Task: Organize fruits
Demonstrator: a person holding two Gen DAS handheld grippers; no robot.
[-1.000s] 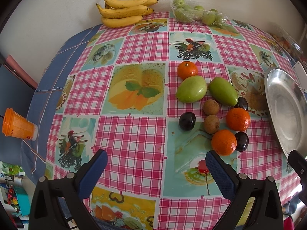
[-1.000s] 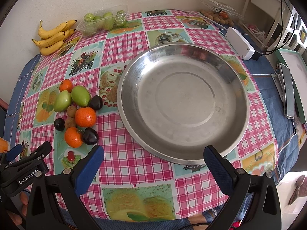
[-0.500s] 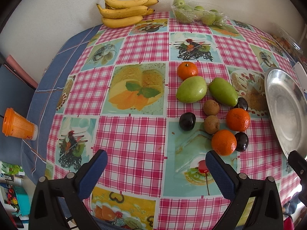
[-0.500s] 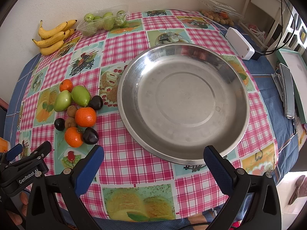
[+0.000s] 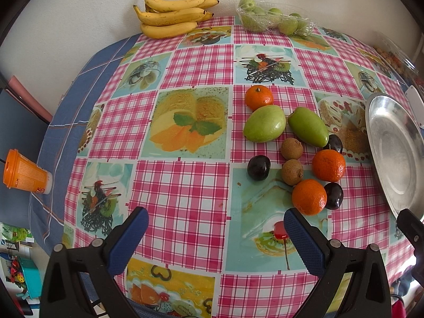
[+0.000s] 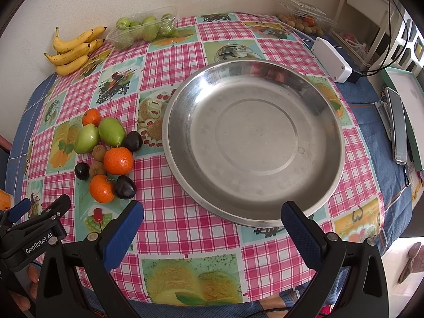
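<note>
Fruits (image 5: 294, 148) clustered beside steel dish (image 6: 254, 212)

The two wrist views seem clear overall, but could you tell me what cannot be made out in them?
- Left wrist view: the metal plate is cut off by the right edge.
- Left wrist view: one dark plum sits half hidden behind a green fruit.
- Right wrist view: contents of the clear box are too small to identify.
- Right wrist view: the left gripper is only partly in frame.
</note>
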